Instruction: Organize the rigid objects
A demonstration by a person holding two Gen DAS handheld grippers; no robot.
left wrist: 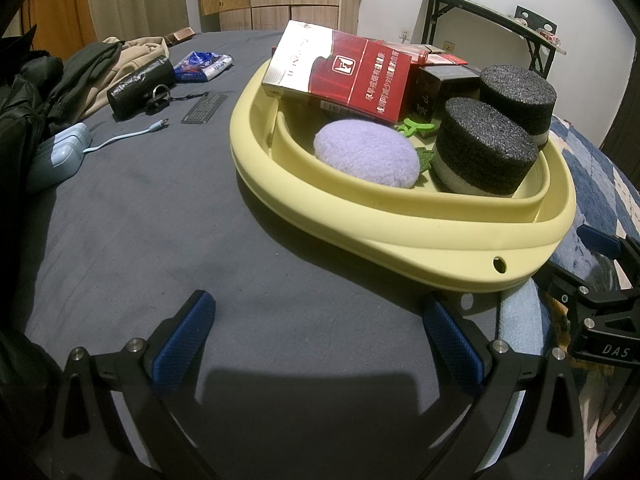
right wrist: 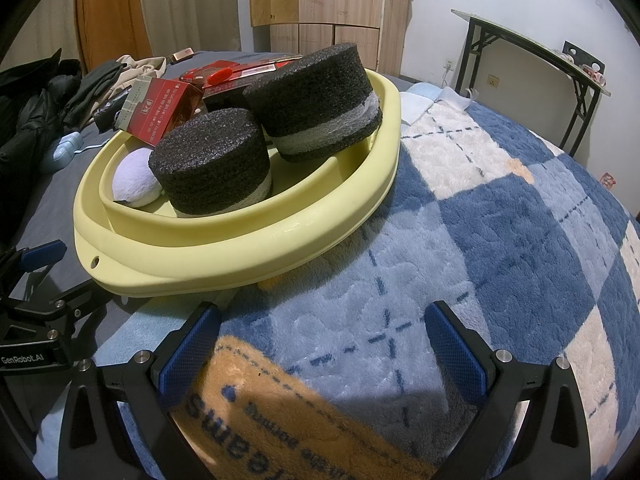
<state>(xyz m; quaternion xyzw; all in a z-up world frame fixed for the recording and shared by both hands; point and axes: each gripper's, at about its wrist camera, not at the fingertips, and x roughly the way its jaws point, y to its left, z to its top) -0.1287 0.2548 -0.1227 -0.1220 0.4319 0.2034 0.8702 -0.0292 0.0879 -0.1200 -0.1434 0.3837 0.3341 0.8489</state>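
Bedroom, grey bedsheet (left wrist: pixel 160 240) w/ blue-and-cream plaid fleece blanket (right wrist: pixel 500 220) alongside. Pale yellow plastic oval basin (left wrist: pixel 400 236) straddles both, so it may sit uneven; judged risk: red cardboard cigarette carton (left wrist: pixel 340 76) leaning on the rim at 11 o'clock could slide out if nudged. Two black foam cylinders (left wrist: pixel 486 146) and lilac plush pad (left wrist: pixel 366 152) lie inside. Left gripper (left wrist: pixel 320 344) wide, empty; basin near, approx 1 o'clock. Right gripper (right wrist: pixel 320 344) wide, empty; basin approx 11 o'clock.

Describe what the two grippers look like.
Both match: black angular frames with silver bolts and blue textured pads on the fingers. The left gripper carries white "GenRobot.AI" lettering, seen from the right camera; the right gripper shows "DAS" from the left camera. No cables or sleeves show.
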